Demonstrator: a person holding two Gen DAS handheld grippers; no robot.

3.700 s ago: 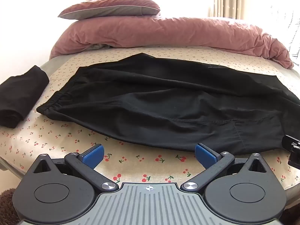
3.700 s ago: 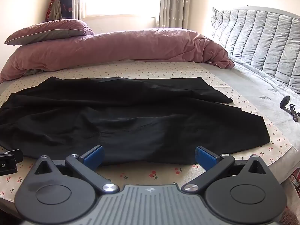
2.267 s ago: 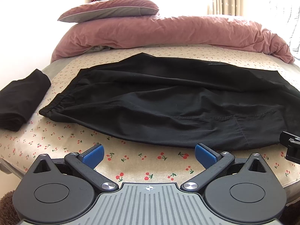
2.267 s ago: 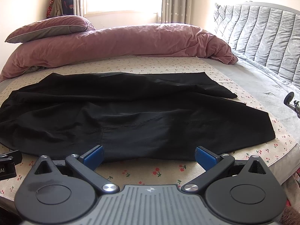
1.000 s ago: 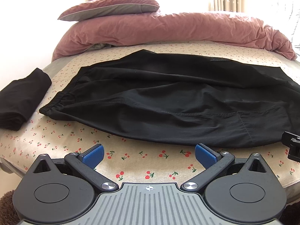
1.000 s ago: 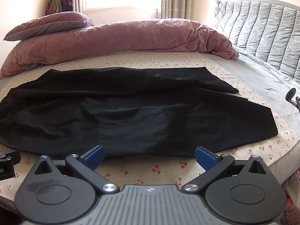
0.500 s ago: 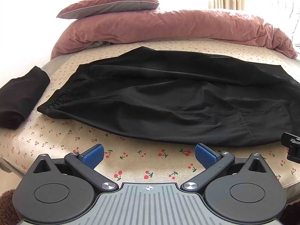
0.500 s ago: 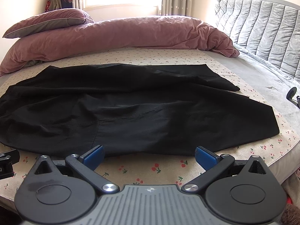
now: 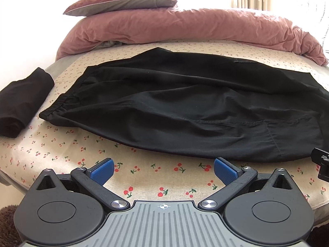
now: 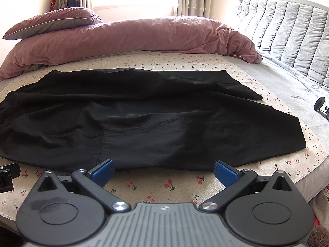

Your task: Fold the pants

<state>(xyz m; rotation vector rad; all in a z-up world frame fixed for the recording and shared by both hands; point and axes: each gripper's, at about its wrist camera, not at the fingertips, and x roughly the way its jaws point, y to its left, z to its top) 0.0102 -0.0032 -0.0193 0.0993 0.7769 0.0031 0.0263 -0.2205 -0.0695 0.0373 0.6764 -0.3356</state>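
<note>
Just spread flat on bed sheet (image 9: 144, 170): pants (image 9: 185, 111); left gripper (image 9: 163, 169) and right gripper (image 10: 163, 169) wide open, empty, near hem.

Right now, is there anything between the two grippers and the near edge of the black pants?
Nothing visible. Only bare cherry-print sheet lies between the open left gripper and the pants, and likewise before the open right gripper.

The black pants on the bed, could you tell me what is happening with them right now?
A person holds a hand-held gripper in each hand at the near edge of the bed. The black pants lie spread sideways on the cherry-print sheet, waistband toward the left, not yet folded. The left hand-held gripper and right hand-held gripper are both open and holding nothing. A folded black garment sits at the left.
</note>
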